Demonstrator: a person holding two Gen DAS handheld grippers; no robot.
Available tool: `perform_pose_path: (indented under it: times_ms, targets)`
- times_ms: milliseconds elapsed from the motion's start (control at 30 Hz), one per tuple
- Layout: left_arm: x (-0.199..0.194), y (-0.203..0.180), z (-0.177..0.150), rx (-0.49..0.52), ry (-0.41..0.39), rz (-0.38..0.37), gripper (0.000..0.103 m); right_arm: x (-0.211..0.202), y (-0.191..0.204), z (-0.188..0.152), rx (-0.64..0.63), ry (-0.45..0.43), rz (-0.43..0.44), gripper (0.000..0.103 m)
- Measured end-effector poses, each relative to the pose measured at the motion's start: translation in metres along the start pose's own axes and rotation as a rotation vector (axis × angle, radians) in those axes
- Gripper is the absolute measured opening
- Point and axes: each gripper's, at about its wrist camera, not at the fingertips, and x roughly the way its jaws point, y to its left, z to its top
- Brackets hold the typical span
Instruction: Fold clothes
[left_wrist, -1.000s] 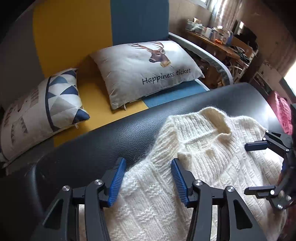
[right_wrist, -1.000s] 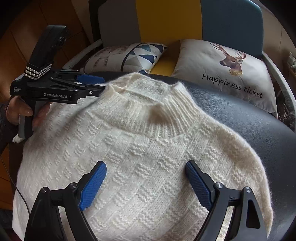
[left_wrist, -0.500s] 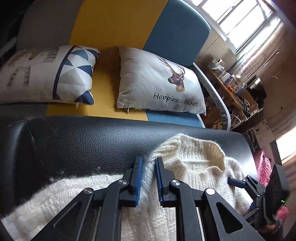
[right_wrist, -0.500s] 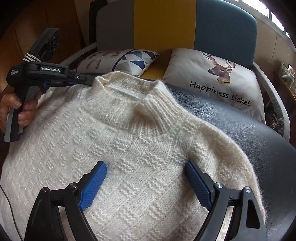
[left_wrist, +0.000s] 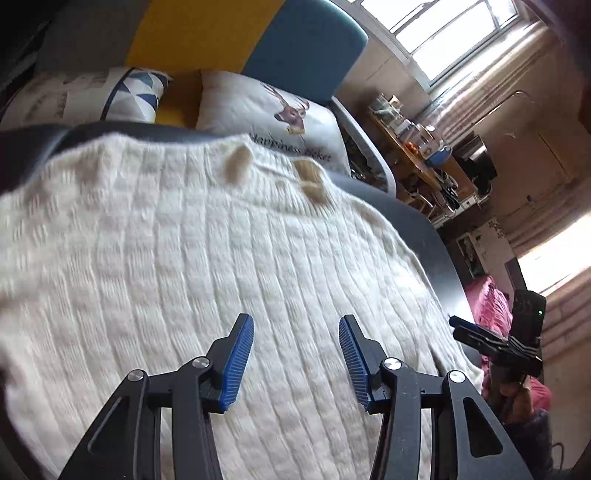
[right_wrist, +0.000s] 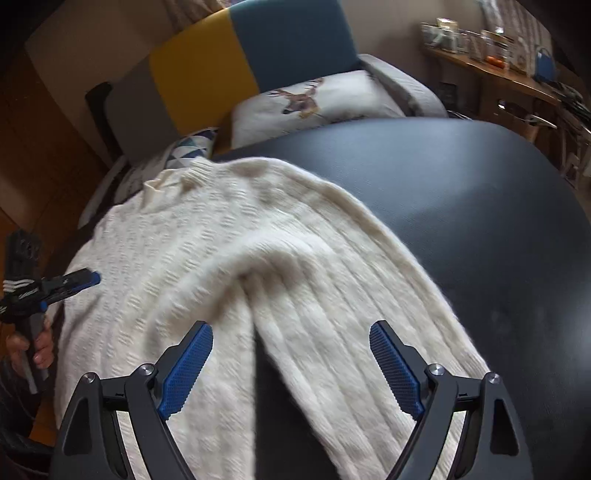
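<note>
hovering over one sweater (left_wrist: 221, 258): two spread grippers, left gripper (left_wrist: 296, 360), right gripper (right_wrist: 291, 365)

1. Sweater (right_wrist: 229, 258): cream-white, ribbed and block-textured knit.
2. Counter (right_wrist: 461, 206): black, leather-grain surface.
3. Tool pads (left_wrist: 240, 360): blue, ridged; frames black.
4. Sofa back (right_wrist: 236, 70): grey, yellow and teal panels.
5. Pillow (left_wrist: 273, 110): off-white, brown deer print.
6. Second pillow (left_wrist: 136, 96): blue-and-white triangles.

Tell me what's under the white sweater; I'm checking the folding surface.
The sweater lies on a black padded surface, bare to its right. Whatever lies beneath the knit itself is covered.
</note>
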Motion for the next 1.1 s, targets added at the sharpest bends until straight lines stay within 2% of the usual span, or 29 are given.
perform_pose_path:
  times_ms: [200, 300, 367, 467, 500, 700, 767, 800, 867, 933, 1067, 1100]
  targets:
    - [-0.011, -0.015, -0.062, -0.048, 0.057, -0.022, 0.049, -0.020, -0.050, -0.035, 0.153, -0.025, -0.069, 0.089]
    - [-0.018, -0.023, -0.079, -0.055, 0.071, -0.039, 0.049, -0.016, -0.058, -0.045, 0.145, -0.006, -0.151, 0.089]
    - [-0.019, -0.034, -0.089, -0.033, 0.087, -0.045, 0.050, -0.012, -0.058, -0.048, 0.112, 0.000, -0.169, 0.089]
    - [-0.017, -0.048, -0.102, -0.001, 0.113, -0.052, 0.050, -0.001, -0.054, -0.048, -0.004, 0.030, -0.290, 0.090]
    - [-0.015, -0.051, -0.106, -0.002, 0.122, -0.053, 0.050, 0.002, -0.053, -0.047, -0.044, 0.037, -0.324, 0.094]
    - [-0.016, -0.058, -0.117, 0.006, 0.139, -0.048, 0.052, -0.002, -0.071, -0.034, 0.035, 0.028, -0.331, 0.094]
    - [-0.020, -0.056, -0.117, 0.012, 0.141, -0.045, 0.052, -0.015, -0.067, -0.035, 0.094, -0.009, -0.253, 0.094]
    - [-0.022, -0.055, -0.118, 0.015, 0.141, -0.043, 0.052, -0.026, -0.061, -0.038, 0.111, -0.048, -0.166, 0.094]
    - [-0.024, -0.051, -0.121, 0.014, 0.140, -0.046, 0.052, -0.037, -0.044, -0.044, 0.112, -0.062, 0.038, 0.094]
    - [-0.026, -0.048, -0.124, 0.007, 0.135, -0.054, 0.052, -0.040, -0.024, -0.051, 0.097, -0.042, 0.224, 0.094]
    - [-0.027, -0.043, -0.125, -0.017, 0.127, -0.072, 0.052, -0.020, 0.020, -0.067, 0.019, 0.033, 0.295, 0.089]
    - [-0.028, -0.042, -0.126, -0.025, 0.126, -0.077, 0.052, -0.015, 0.022, -0.067, 0.022, 0.041, 0.285, 0.080]
